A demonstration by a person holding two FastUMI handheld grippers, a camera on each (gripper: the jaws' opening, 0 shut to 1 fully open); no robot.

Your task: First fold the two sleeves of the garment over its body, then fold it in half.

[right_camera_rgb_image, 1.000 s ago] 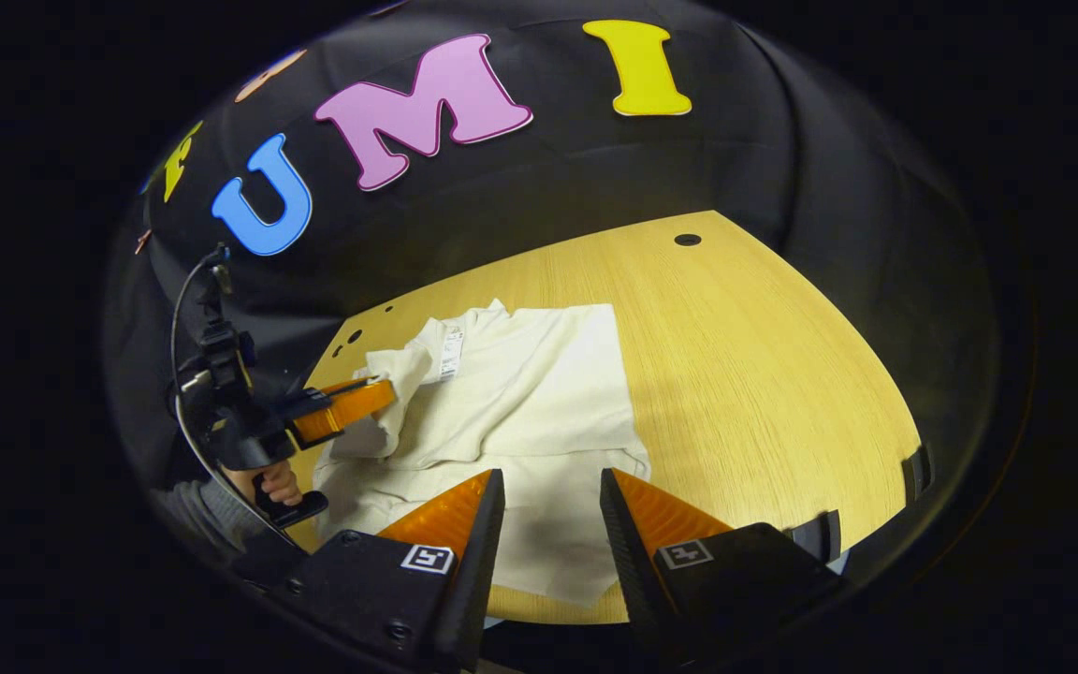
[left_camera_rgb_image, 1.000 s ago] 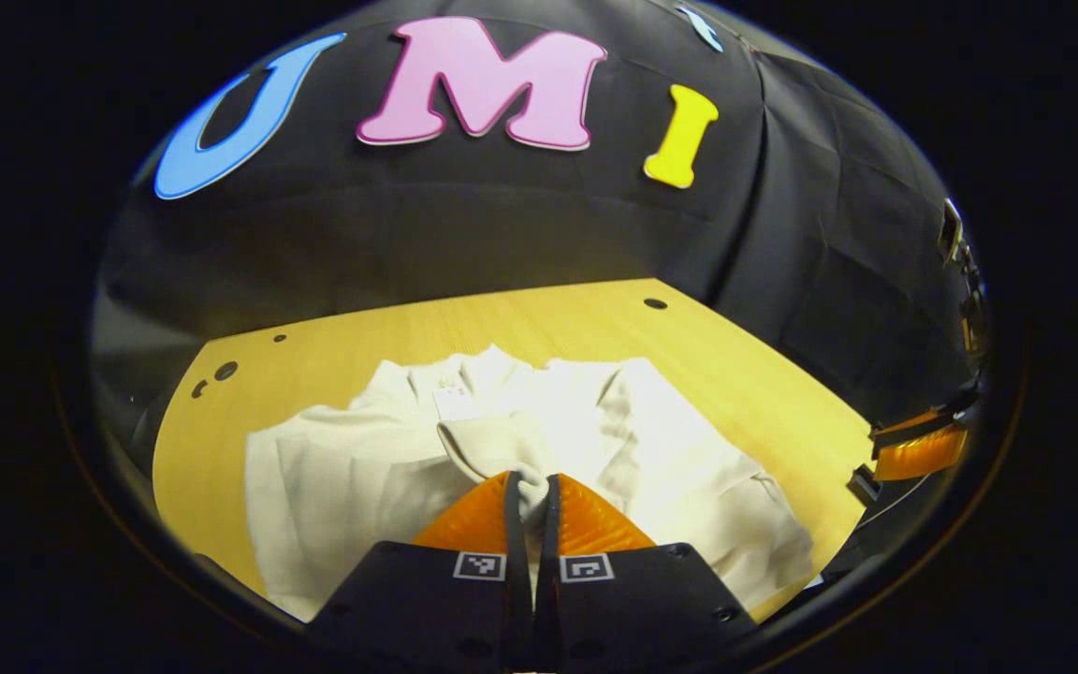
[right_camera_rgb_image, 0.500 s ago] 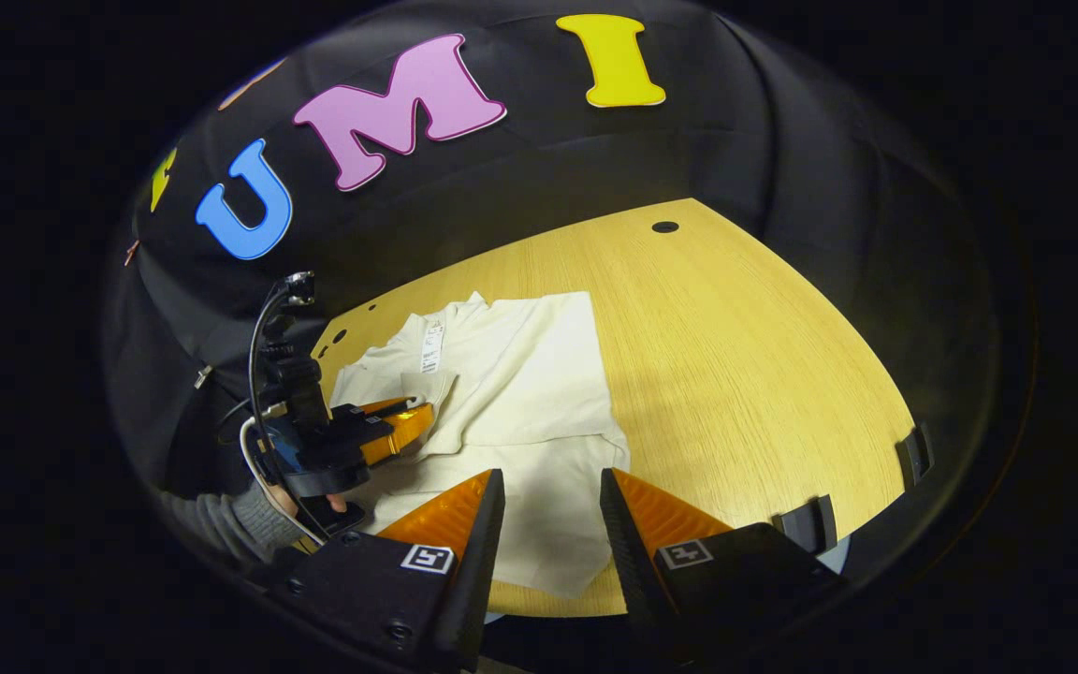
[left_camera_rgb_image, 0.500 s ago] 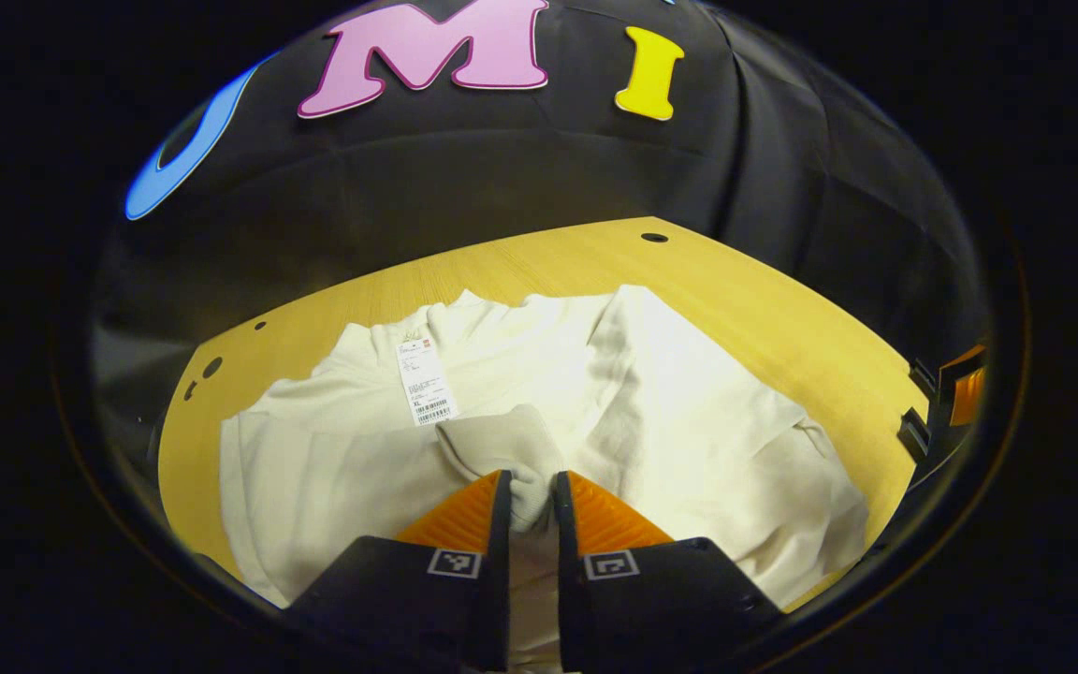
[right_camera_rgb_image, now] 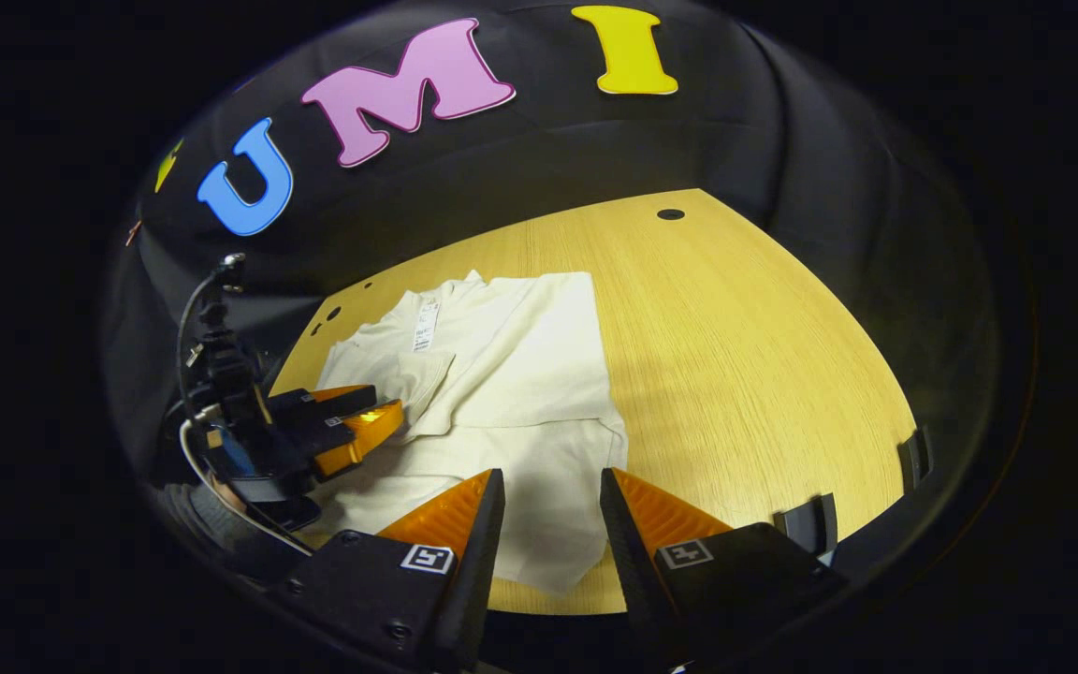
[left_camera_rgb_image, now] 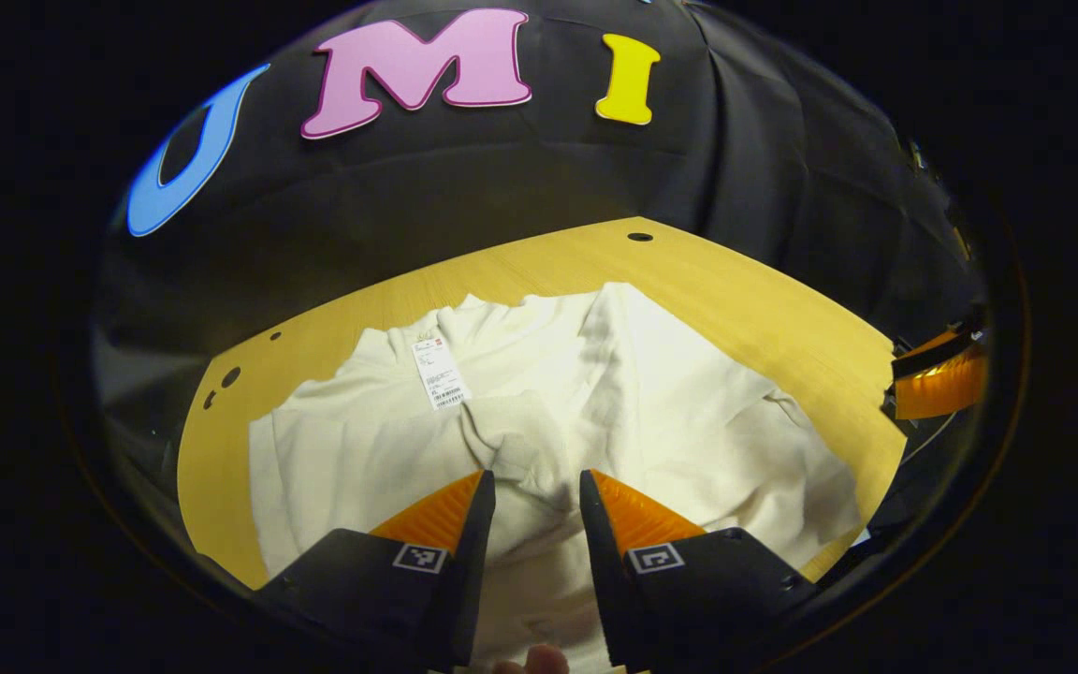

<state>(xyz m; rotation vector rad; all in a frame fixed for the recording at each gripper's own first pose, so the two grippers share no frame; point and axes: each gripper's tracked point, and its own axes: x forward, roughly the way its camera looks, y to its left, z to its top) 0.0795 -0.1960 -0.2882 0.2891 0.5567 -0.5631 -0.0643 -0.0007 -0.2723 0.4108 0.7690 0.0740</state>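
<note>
We see the cream sweatshirt (left_camera_rgb_image: 595, 412) lying on the wooden table (right_camera_rgb_image: 745, 356), both sleeves folded over its body. Our left gripper (left_camera_rgb_image: 534, 487) hovers spread, grasping nothing, above the left sleeve cuff (left_camera_rgb_image: 511, 440). Our right gripper (right_camera_rgb_image: 553, 487) hangs spread over the hem.

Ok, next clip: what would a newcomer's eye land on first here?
First the cream garment, spread on the yellow wooden table with both sleeves folded over its body and a white tag near the collar. Next, in the left gripper view, the left claw hangs open just above the folded sleeve. In the right gripper view the right claw is open too, over the garment's near hem.
</note>
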